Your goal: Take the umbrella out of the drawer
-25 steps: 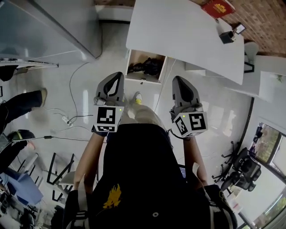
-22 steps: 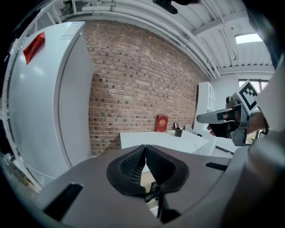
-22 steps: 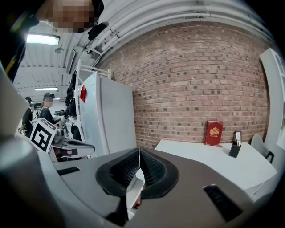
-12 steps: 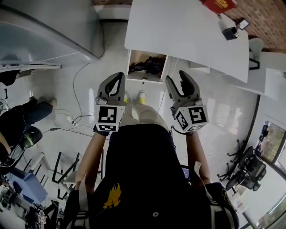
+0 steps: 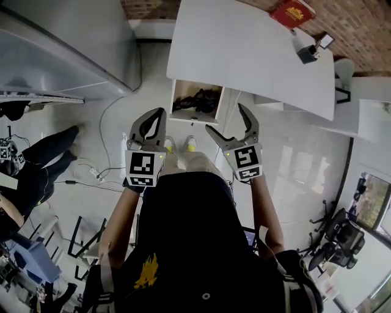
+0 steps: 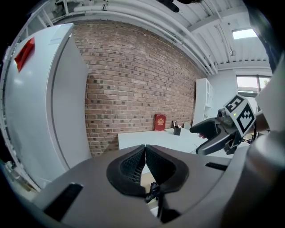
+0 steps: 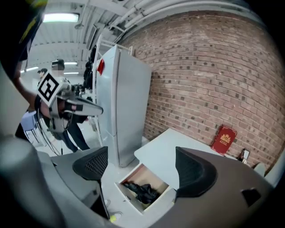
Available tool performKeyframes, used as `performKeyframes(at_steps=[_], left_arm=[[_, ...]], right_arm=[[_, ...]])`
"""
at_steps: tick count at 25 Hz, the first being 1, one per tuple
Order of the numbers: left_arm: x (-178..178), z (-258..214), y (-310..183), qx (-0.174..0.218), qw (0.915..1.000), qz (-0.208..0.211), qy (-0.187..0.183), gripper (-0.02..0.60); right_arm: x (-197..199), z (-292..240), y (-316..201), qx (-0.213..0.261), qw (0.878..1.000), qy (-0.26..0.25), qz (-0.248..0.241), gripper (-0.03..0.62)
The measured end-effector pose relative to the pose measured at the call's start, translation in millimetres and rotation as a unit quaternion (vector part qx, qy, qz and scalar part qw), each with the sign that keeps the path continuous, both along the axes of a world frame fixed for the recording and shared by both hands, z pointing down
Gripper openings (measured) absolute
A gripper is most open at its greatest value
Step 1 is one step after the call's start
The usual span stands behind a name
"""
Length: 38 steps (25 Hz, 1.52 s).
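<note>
Head view, drawer: open (image 5: 181, 92), pulled out from under the near edge of the white table (image 5: 244, 43).
Head view, umbrella: black and bunched up (image 5: 198, 99), lying inside the drawer, toward its right half.
Head view, left gripper: held just short of the drawer (image 5: 160, 113), off its left corner, with jaws together and nothing in them.
Head view, right gripper: held just short of the drawer (image 5: 225, 117), off its right corner. Its jaws are spread wide, have just been opening, and have nothing between them.
Head view, shoes: the person's pair (image 5: 191, 143), just before the drawer front, between the two grippers.
Head view, book: red (image 5: 294, 12), on the table, well beyond the drawer and to its right.
Head view, cabinet: tall and pale (image 5: 73, 36), left of the drawer.
Left gripper view, jaws: the pads meet tip to tip and grip nothing. A sliver of the drawer with the dark umbrella shows beneath them.
Left gripper view, right gripper: at the right edge of the view.
Left gripper view, wall: brick (image 6: 133, 80), behind the table that tops the drawer.
Right gripper view, jaws: wide apart and empty. The drawer is framed in the gap between them, well beyond the pads.
Right gripper view, umbrella: a dark heap on the tan bottom of the drawer.
Right gripper view, left gripper: at the left, well apart from the drawer.
</note>
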<state>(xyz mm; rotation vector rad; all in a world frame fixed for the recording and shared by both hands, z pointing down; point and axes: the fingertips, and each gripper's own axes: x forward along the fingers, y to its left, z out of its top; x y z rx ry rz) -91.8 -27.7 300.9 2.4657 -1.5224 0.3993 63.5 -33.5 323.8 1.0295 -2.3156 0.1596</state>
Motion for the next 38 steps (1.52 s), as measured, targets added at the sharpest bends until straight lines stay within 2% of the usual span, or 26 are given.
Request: performKeyframes(at_steps=[4,8,14,24,32,38], left_arm=[[2.2,7.3,-0.2,-0.008,0.9999,-0.014,0.002,0.018],[3.0,20.8,-7.0,-0.013,0.9996,-0.024,0.002,0.018],[3.4,49.3,-5.7,-0.032,0.9985,-0.044,0.010,0.018],[-2.1,103.0,-19.5,-0.057,0.9945,-0.086,0.018,0.018],[-4.0,153.2,-33.3,-0.082,0.9903,-0.109,0.029,0.018],[-0.1,180.8,-39.3,-0.095,0.9877,-0.120,0.035,0.018]], right_arm=[[7.5,40.9,-3.5,-0.020,0.998,0.049,-0.030,0.463],[7.9,78.9,-21.3,-0.021,0.994,0.096,-0.055,0.463],[8.3,150.8,-44.0,-0.041,0.985,0.146,-0.085,0.462],[19.1,290.1,-78.0,-0.103,0.962,0.221,-0.123,0.462],[13.3,374.3,-95.2,-0.134,0.944,0.263,-0.146,0.462],[18.0,431.8,-97.7,-0.156,0.922,0.304,-0.184,0.462]])
